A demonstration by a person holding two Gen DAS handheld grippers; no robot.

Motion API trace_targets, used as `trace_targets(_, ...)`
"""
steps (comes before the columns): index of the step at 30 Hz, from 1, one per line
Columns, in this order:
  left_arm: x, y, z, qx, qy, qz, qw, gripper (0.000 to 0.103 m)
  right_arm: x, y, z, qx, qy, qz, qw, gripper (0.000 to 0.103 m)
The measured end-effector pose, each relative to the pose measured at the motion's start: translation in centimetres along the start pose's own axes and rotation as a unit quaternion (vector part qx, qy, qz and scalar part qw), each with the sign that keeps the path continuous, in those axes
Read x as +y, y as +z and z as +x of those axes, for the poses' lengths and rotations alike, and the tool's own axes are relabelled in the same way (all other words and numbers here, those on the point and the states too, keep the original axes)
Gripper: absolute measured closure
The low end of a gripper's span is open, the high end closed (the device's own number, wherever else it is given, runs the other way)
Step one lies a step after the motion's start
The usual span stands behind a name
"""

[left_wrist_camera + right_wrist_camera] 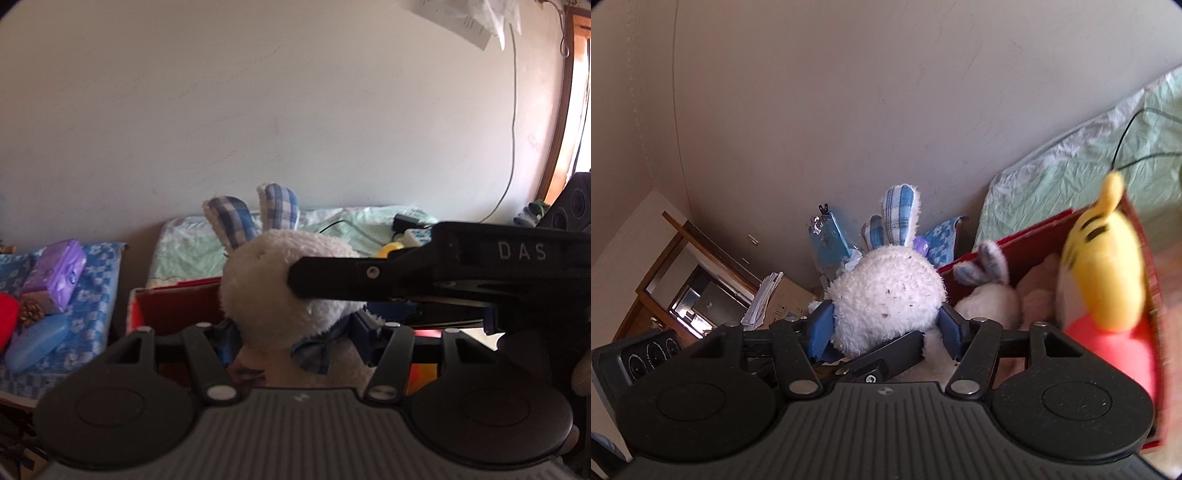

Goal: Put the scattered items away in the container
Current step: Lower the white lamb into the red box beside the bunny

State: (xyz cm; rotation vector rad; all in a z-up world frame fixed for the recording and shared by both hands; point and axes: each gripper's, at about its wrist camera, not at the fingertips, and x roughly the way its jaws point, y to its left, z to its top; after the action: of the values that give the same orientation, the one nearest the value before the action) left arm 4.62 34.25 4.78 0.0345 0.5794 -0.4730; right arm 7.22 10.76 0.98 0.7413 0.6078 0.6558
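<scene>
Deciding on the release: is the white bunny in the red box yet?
Not yet: white bunny is upright, above the red box edge, clamped by both grippers.

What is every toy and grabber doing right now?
White plush bunny: upright, squeezed by both grippers.
Left gripper: shut on the bunny's neck.
Right gripper: shut on the bunny's head.
Red box: open, toys inside.
Second white bunny: lying in the box.
Yellow plush toy: upright in the box.

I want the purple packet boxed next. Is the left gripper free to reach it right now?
Probably not yet: the left gripper has its fingers clamped on the plush bunny, which should go into the red box first. The way to the purple packet looks otherwise unobstructed.
</scene>
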Motion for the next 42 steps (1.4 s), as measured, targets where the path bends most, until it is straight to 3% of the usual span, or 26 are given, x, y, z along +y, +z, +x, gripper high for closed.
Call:
trace_targets(6,3.8,-1.0,2.9,0.034,0.03,0.024,0.9987,0.044,-0.8,-1.0,5.3,0.013,-0.009,0.039,0.999,0.041)
trace_targets(15,6.7,-1.3,5.2,0.079,0.049,0.028,0.9953,0.041,-0.5,-1.5,9.9,0.046,-0.052,0.007,0.998,0.043)
trace_targets(17,6.5,-1.5,5.1,0.077,0.045,0.031,0.9955,0.037,-0.1,-1.6,10.3,0.05,-0.074,-0.008,0.996,0.043)
trace_targets(23,6.4,-1.5,4.4,0.06,0.035,0.049,0.9964,0.039,-0.4,-2.0,11.8,0.076,-0.103,-0.019,0.992,0.043)
trace_targets(28,5.5,-1.5,4.3,0.057,0.02,0.056,0.9966,0.037,-0.6,-2.0,12.4,0.074,-0.103,-0.012,0.992,0.042)
trace_targets(37,5.3,-1.6,5.1,0.07,0.026,0.046,0.9961,0.037,0.5,-1.8,10.5,0.058,-0.107,-0.017,0.992,0.038)
trace_targets(42,4.9,-1.9,5.5,0.079,0.027,0.054,0.995,0.037,1.3,-1.8,9.2,0.055,-0.105,-0.028,0.993,0.041)
